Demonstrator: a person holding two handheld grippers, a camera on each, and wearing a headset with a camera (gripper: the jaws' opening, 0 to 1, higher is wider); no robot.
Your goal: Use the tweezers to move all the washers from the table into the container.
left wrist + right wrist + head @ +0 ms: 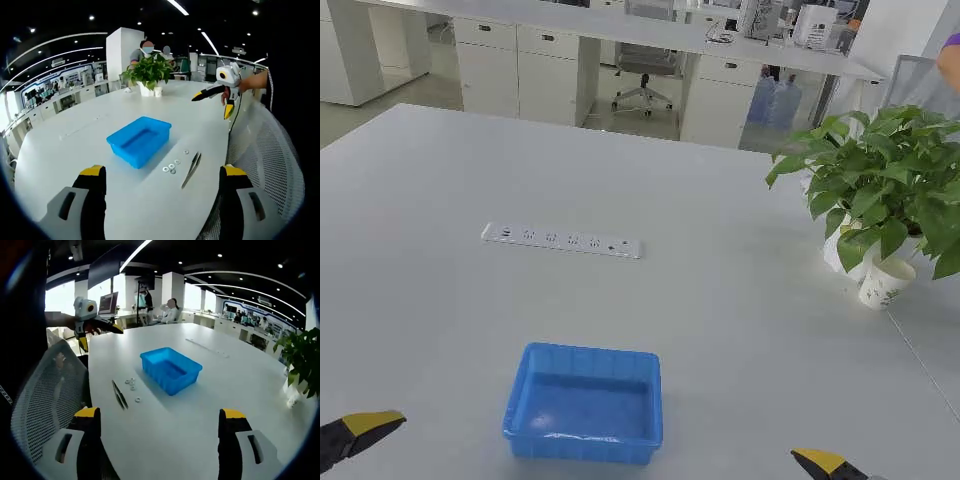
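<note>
Blue container (585, 405) looks empty on the worktop (740, 300), with the washers (171, 166) loose just beside it and the tweezers (191, 169) next to them. Left gripper (163, 172) and right gripper (160, 413) hang with jaws spread, holding nothing. The first step seems pending: one gripper must close squarely on the thin tweezers.

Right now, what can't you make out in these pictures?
Washers: left gripper view, too small and clustered to count.
Blue container, its floor: right gripper view, the near wall hides part.
A gripper: head view, the picture's edge cuts off all but a yellow-black tip.
</note>
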